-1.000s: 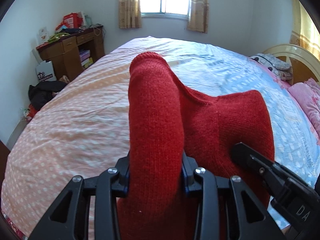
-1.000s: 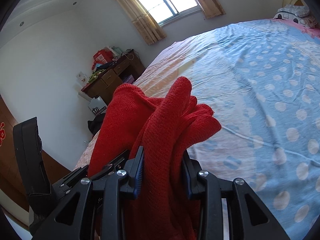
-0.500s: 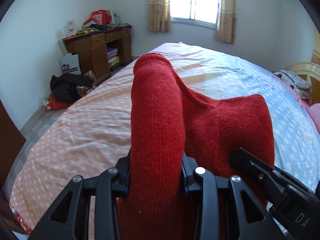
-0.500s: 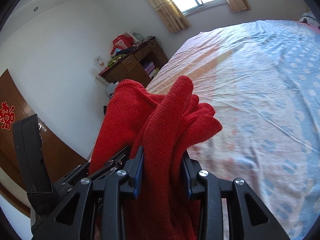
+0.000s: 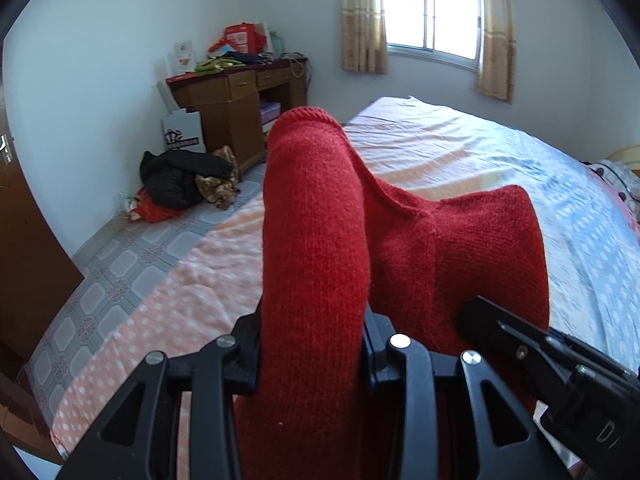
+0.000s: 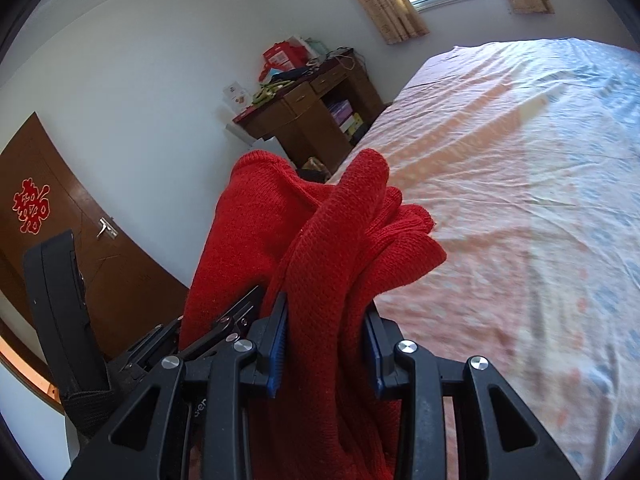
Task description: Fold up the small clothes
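Note:
A red knitted garment [image 5: 320, 240] hangs bunched in the air above the bed [image 5: 460, 160], held from both sides. My left gripper [image 5: 314, 344] is shut on a thick rolled fold of it that stands up between the fingers. My right gripper [image 6: 326, 344] is shut on another bunch of the same red knit [image 6: 352, 248], whose layers flop over to the right. The two grippers are close together: the right one shows at the lower right of the left wrist view, the left one at the lower left of the right wrist view. The cloth hides both sets of pads.
The bed has a dotted sheet, peach on the near side [image 6: 500, 200] and blue further off. A wooden desk [image 5: 236, 100] with clutter stands by the wall, dark clothes [image 5: 180, 176] lie on the tiled floor [image 5: 120, 256], and a brown door [image 6: 72, 240] is at left.
Both grippers have swung left together with the red garment still clamped. The view now takes in the bed's edge, the floor, the desk and the door instead of the bed's far end.

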